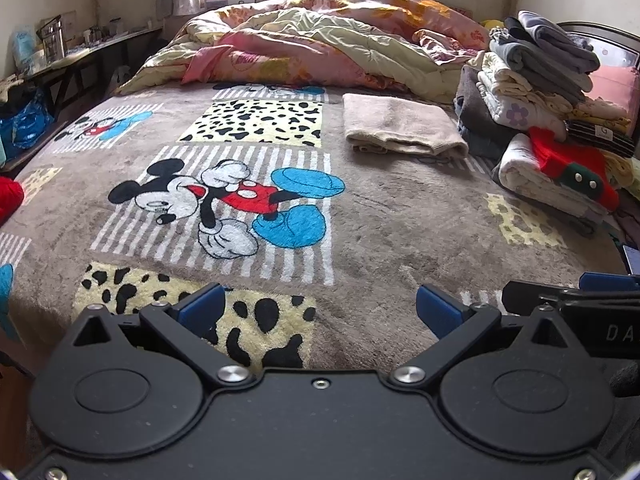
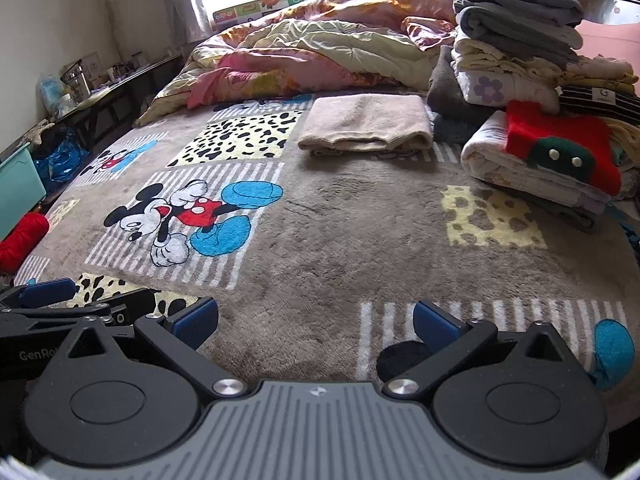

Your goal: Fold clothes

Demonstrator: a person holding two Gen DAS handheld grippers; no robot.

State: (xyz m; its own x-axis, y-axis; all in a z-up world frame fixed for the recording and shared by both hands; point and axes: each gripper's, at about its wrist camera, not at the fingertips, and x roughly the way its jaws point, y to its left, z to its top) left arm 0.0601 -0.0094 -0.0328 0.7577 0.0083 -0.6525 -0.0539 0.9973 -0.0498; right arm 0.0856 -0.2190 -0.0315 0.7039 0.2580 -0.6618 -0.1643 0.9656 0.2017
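Note:
A folded beige garment (image 1: pixel 402 128) (image 2: pixel 368 124) lies flat on the Mickey Mouse blanket (image 1: pixel 360 208) (image 2: pixel 340 220) toward the far right. A stack of folded clothes (image 1: pixel 536 80) (image 2: pixel 516 40) stands at the right, with a red sweater (image 1: pixel 572 164) (image 2: pixel 560 140) on a white bundle in front of it. My left gripper (image 1: pixel 320 310) is open and empty, low over the near blanket edge. My right gripper (image 2: pixel 316 320) is open and empty beside it. Each gripper shows at the other view's edge.
A crumpled floral quilt (image 1: pixel 320 40) (image 2: pixel 320 40) fills the far end of the bed under a bright window. A cluttered dark bench (image 1: pixel 72 64) runs along the left wall. A red item (image 2: pixel 22 236) and a teal bin (image 2: pixel 18 188) sit at the left bedside.

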